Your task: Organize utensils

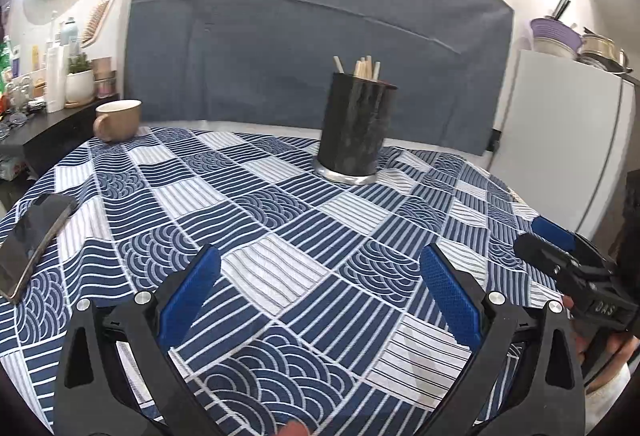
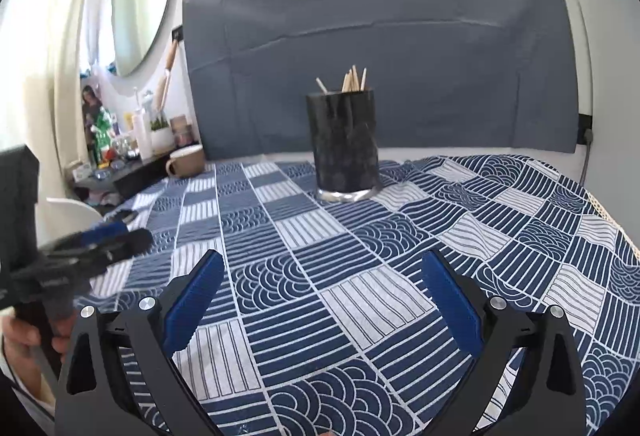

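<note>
Left cam: left gripper (image 1: 320,272) has its tongs spread apart over the tablecloth (image 1: 280,204), holding nothing. The chopsticks (image 1: 362,67) are standing in the dark holder (image 1: 356,128) further back on the table, well apart from the tongs. There's a phone (image 1: 32,240) near the left edge that a careless swing could shove off

Right cam: right gripper (image 2: 320,276) is spread apart too, empty. I'd guess the holder is tall enough to tip if bumped, and the mug (image 2: 186,160) is near the edge

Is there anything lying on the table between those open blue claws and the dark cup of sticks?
Nothing: both wrist views show only bare patterned tablecloth between each open gripper and the dark holder.
</note>
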Demonstrator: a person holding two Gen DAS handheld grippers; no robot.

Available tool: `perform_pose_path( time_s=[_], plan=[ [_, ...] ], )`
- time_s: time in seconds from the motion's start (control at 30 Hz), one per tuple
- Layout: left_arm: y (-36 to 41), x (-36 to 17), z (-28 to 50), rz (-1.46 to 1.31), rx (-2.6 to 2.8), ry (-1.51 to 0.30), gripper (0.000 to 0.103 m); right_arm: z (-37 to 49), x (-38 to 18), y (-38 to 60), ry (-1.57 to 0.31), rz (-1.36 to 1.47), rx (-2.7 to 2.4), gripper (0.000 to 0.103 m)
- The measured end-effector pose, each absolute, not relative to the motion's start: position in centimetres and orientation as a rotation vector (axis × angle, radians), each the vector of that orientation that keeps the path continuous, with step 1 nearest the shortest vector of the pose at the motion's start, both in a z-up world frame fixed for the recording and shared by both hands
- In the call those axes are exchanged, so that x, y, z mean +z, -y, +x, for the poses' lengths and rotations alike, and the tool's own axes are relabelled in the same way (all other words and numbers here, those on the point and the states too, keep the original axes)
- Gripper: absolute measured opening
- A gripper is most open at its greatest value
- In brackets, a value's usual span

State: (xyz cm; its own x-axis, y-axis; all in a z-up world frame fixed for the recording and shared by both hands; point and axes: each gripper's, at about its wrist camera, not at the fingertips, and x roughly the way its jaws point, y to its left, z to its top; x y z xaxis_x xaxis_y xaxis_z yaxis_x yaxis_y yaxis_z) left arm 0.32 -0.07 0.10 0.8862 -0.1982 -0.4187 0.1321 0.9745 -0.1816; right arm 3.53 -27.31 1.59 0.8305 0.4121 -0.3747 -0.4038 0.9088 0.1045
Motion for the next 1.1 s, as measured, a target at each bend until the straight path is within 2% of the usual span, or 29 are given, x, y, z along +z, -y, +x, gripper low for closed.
perform_pose_path(
  time_s=[1.1],
  plan=[
    [1.1, 0.3, -0.4, -0.089, -0.069, -0.424, 0.097, 3.2, 1.7, 26.6, -0.387, -0.028, 0.386, 0.095]
  ],
)
